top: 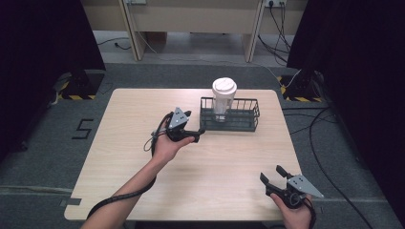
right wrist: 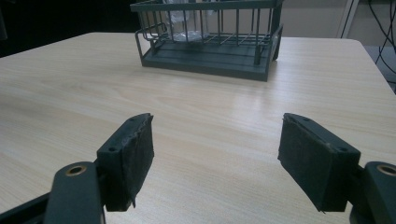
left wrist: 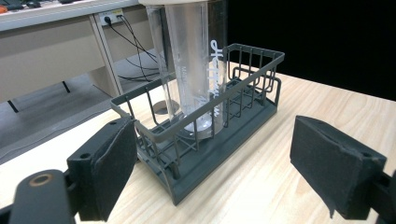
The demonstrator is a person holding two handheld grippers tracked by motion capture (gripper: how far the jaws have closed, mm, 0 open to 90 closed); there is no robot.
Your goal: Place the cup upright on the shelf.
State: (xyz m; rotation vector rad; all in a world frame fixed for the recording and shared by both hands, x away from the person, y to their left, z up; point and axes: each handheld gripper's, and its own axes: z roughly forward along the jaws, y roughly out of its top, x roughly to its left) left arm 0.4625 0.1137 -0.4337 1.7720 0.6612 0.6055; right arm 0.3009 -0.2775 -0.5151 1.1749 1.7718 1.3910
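Table: a light wood table carries a dark wire basket toward its far edge, just right of the middle.
Cup: a clear tumbler with a white lid stands upright inside the basket's left part, rising well above the rim; white lettering runs down its side in the left gripper view.
Left gripper: the left gripper is held by the person's left hand just beside the basket's left end, jaws spread wide and holding nothing.
Basket to left claw: in the left gripper view the basket and tumbler lie straight ahead between the two pads, close, the near basket corner beside the left pad.
Right gripper: the right gripper sits near the table's near right corner in the right hand, jaws wide apart and empty.
Basket to right claw: in the right gripper view the basket is well ahead across bare tabletop.
Around: grey floor, cables, and dark curtains at both sides.
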